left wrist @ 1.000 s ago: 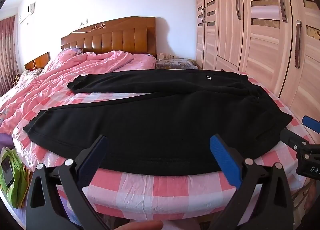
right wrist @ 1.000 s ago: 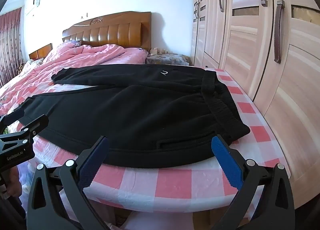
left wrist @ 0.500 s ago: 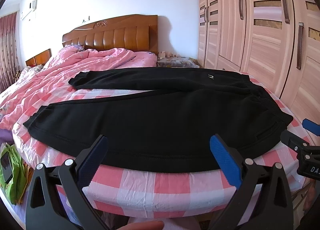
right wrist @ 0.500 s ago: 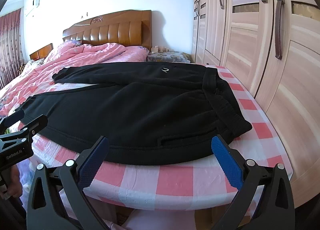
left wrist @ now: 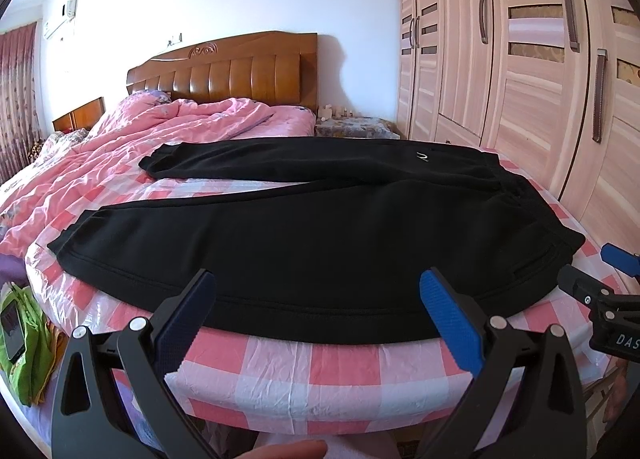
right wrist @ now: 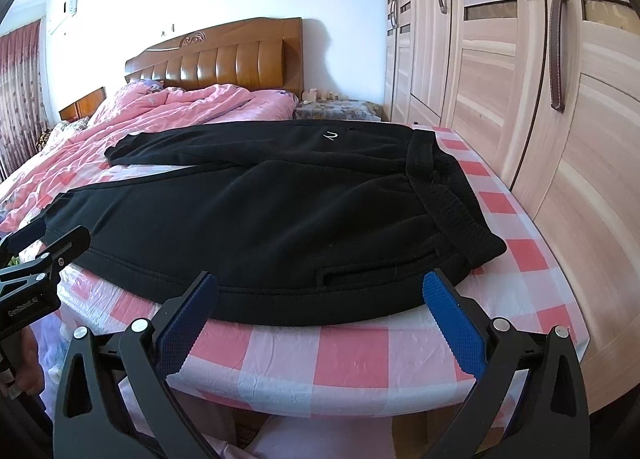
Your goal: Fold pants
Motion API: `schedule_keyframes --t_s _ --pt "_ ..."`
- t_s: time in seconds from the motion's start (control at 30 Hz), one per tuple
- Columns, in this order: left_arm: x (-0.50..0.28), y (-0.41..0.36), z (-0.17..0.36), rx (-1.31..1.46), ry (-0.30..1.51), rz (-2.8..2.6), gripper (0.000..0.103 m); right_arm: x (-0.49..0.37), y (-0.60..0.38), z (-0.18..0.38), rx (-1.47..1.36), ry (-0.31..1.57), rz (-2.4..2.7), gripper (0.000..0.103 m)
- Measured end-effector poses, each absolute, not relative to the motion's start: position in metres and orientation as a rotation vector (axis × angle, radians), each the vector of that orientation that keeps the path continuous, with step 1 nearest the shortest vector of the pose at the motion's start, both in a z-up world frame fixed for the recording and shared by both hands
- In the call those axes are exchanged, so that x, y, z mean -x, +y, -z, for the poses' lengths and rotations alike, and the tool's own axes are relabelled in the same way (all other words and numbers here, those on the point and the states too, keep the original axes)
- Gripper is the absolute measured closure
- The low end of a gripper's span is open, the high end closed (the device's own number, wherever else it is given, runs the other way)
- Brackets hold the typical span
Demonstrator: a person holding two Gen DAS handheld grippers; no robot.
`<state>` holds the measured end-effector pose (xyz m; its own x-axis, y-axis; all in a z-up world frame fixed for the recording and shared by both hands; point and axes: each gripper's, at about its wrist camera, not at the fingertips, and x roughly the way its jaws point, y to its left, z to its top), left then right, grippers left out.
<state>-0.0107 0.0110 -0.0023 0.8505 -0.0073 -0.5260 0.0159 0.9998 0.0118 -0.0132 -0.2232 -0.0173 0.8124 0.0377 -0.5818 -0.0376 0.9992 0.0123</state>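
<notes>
Black pants (left wrist: 320, 227) (right wrist: 280, 219) lie spread flat on a pink-and-white checked cover (left wrist: 340, 371) (right wrist: 360, 351) over the foot of the bed. The waistband is at the right and both legs reach left, slightly apart. My left gripper (left wrist: 316, 299) stands open just short of the near hem, at the middle of the near leg, with nothing between its blue pads. My right gripper (right wrist: 320, 299) is open too, in front of the hip pocket near the waistband. In the right wrist view the left gripper shows at the left edge; the right gripper's tip shows at the right edge of the left wrist view.
A rumpled pink quilt (left wrist: 120, 147) covers the bed's far left, below a wooden headboard (left wrist: 224, 71). Wardrobe doors (right wrist: 540, 79) run close along the bed's right side. A green bag (left wrist: 24, 339) sits on the floor at left. A nightstand (left wrist: 352, 127) stands behind.
Both grippers have drawn back and lowered a little; the pants sit slightly higher and farther in both views. The pants themselves have not moved.
</notes>
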Motion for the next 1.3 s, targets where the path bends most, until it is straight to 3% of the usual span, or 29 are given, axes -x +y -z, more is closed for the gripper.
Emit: schedule_keyframes --t_s 1.3 --pt "0.0119 0.0193 0.0087 0.000 0.589 0.006 0.001 0.0141 -0.2247 0.0198 -0.012 0.630 -0.038 0.004"
